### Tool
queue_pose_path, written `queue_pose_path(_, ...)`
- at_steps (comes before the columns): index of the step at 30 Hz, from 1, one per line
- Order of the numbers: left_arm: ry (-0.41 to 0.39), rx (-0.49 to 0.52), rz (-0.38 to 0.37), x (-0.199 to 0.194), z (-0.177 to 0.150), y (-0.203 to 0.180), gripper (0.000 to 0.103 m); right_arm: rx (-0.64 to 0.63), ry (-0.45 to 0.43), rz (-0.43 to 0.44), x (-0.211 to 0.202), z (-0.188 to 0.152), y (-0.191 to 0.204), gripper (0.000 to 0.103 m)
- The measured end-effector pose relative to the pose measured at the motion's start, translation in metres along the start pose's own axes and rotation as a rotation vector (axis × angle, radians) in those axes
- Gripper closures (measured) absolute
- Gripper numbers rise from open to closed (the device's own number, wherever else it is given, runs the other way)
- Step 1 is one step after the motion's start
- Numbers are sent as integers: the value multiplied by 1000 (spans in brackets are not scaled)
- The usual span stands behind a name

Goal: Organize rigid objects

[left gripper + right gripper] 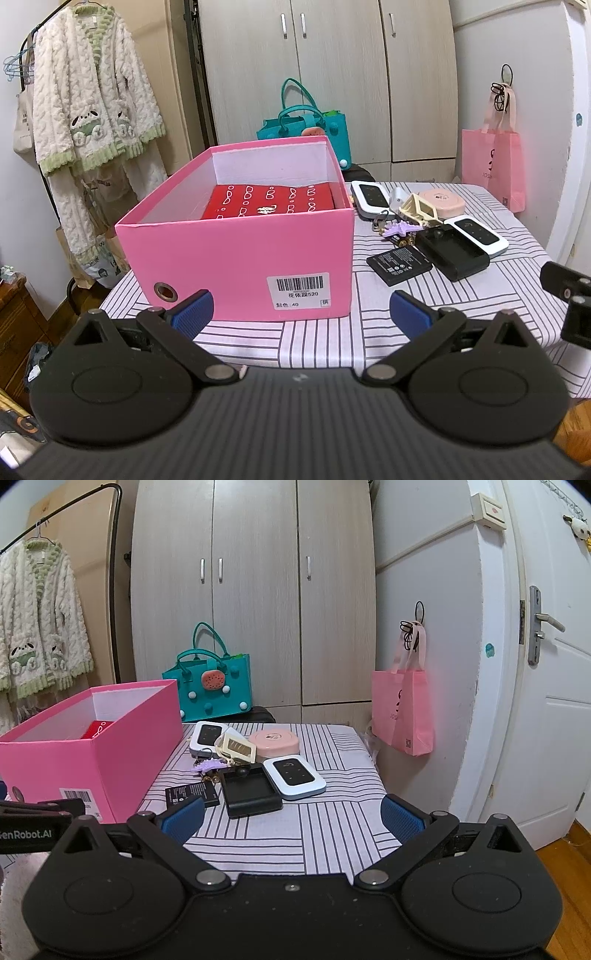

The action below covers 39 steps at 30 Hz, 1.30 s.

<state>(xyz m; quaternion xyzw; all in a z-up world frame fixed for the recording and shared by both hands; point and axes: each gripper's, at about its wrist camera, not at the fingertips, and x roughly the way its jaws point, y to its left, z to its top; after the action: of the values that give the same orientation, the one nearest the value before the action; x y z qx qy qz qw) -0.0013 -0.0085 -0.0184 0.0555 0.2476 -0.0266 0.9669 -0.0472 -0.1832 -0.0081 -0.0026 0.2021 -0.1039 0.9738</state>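
Note:
A pink shoebox (236, 254) stands open on the striped table, with a red box (269, 201) inside; it also shows in the right wrist view (85, 753). To its right lies a pile: two white pocket routers (294, 777) (207, 736), a black charger cradle (249, 790), a flat black battery (192, 794), a pink round case (273, 744), a cream frame (238, 749) and a purple keychain (208, 766). My left gripper (301, 314) is open and empty in front of the shoebox. My right gripper (291, 818) is open and empty, short of the pile.
The small table (332, 834) has a striped cloth and drops off at its right and near edges. A teal bag (210, 686) stands behind it by the wardrobe. A pink tote (404, 709) hangs on the wall at right. A clothes rack (92, 110) stands left.

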Motion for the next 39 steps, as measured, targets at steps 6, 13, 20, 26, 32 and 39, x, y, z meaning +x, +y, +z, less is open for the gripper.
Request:
queue_pose_path(6, 3, -2, 0, 0, -1, 1, 0, -1, -9, -2, -1, -1, 1, 0)
queue_pose_path(13, 7, -4, -10, 2, -3, 3, 0, 52, -4, 16, 2, -4, -4, 0)
queue_pose_path(20, 28, 33, -45, 1, 10, 11, 0, 87, -95, 35, 9, -9, -10, 0)
queue_pose_path(26, 42, 43, -168, -7, 41, 43, 0, 99, -10, 202, 26, 19, -17, 2)
queue_pose_path(32, 33, 129, -136, -6, 79, 97, 0, -55, 98, 276, 66, 33, 1, 13)
queue_pose_path(39, 118, 265, -43, 38, 115, 138, 3, -133, 187, 285, 125, 29, 11, 32)
